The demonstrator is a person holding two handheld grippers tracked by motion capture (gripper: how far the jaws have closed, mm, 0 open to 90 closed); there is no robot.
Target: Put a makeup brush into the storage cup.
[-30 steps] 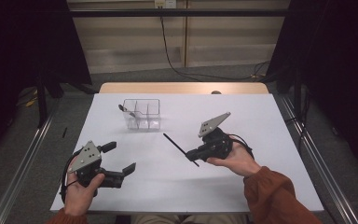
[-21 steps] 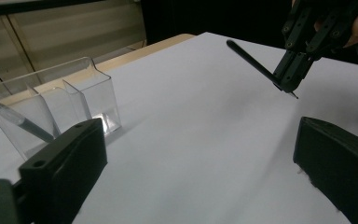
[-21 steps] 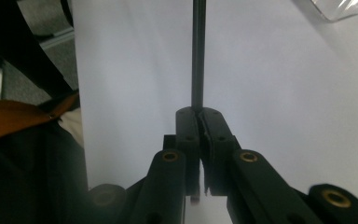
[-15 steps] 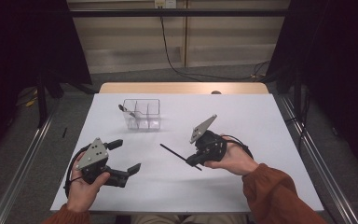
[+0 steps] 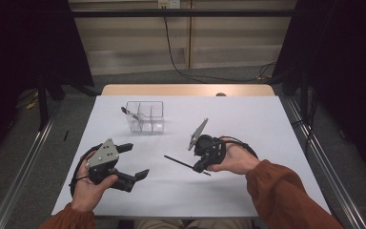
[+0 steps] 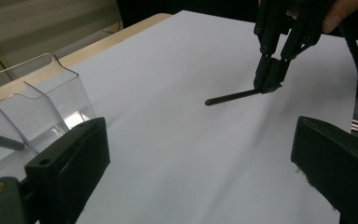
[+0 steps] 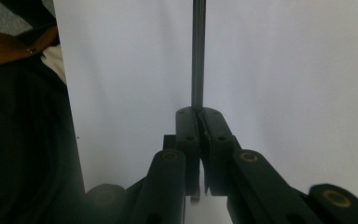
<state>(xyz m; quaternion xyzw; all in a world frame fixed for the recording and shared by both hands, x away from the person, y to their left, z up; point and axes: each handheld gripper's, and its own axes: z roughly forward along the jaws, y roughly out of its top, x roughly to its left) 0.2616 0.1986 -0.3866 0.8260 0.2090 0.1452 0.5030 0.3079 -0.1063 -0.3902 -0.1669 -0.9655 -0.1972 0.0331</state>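
Observation:
A thin black pen (image 5: 177, 162) sticks out to the left from my right gripper (image 5: 201, 168), which is shut on its end near the table's middle front. In the right gripper view the pen (image 7: 198, 56) runs straight up from the closed jaws (image 7: 199, 114). The left gripper view shows that gripper (image 6: 270, 84) holding the pen (image 6: 230, 97) low over the white surface. My left gripper (image 5: 136, 161) is open at the front left, jaws wide apart (image 6: 205, 140) and holding nothing. A clear divided organizer (image 5: 145, 117) (image 6: 32, 98) stands at the back left, with a dark pen (image 5: 128, 113) (image 6: 0, 140) inside.
The white table (image 5: 257, 119) has a wooden strip (image 5: 186, 89) along its far edge. Metal rails (image 5: 314, 143) run on the floor at both sides. A black cable (image 5: 176, 57) hangs behind the table.
My right gripper has drawn toward the front and turned, so the held pen lies lower and flatter. My left gripper has shifted slightly right, still open.

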